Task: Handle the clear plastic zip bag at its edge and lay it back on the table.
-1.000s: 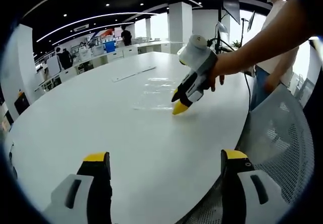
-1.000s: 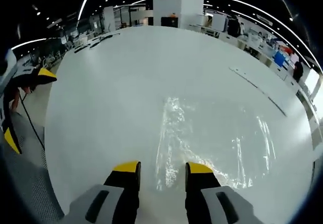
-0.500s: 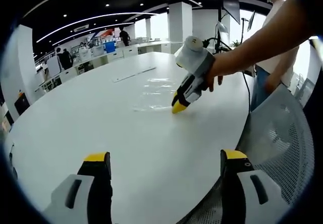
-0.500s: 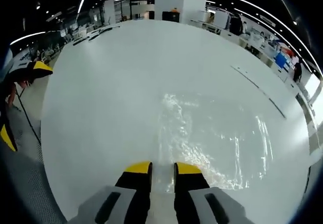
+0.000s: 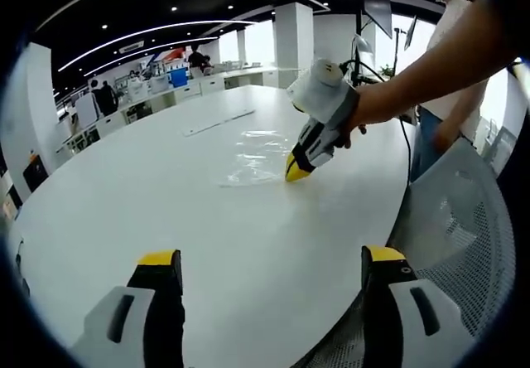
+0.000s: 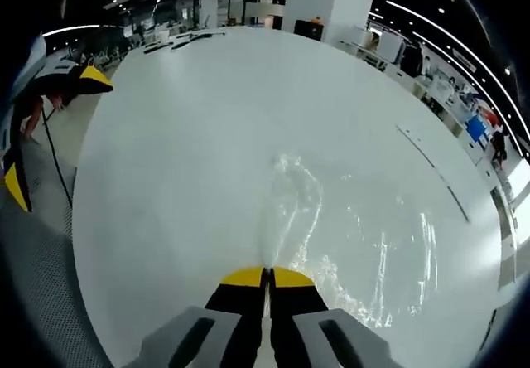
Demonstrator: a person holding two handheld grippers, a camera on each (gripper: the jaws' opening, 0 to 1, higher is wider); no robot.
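- Clear plastic zip bag (image 6: 348, 219): crinkled film lying mostly flat on the white tabletop (image 6: 182, 136), spreading forward and to the right of the right tongs (image 6: 267, 278); its near edge runs between the yellow tips.
- Right tongs: jaws pressed together, pinching the bag at that near edge. Seen from the left gripper view (image 5: 296, 169), they angle down with the tips at the tabletop, the bag (image 5: 252, 154) extending beyond them. The low, edge-on grip suits thin film, which offers nothing else to catch.
- Left tongs (image 5: 273, 262): jaws spread wide, holding nothing, hovering above bare tabletop (image 5: 166, 194) well short of the bag; judged idle, kept clear of the working side.
- Person's hand (image 5: 356, 119): wrapped round the right tongs' body, arm reaching in over the tabletop edge.
- Mesh chair back (image 5: 464, 219): just beyond the right jaw of the left tongs, off the tabletop.
- Status, as judged: edge secured; the lift and laying back down remain.
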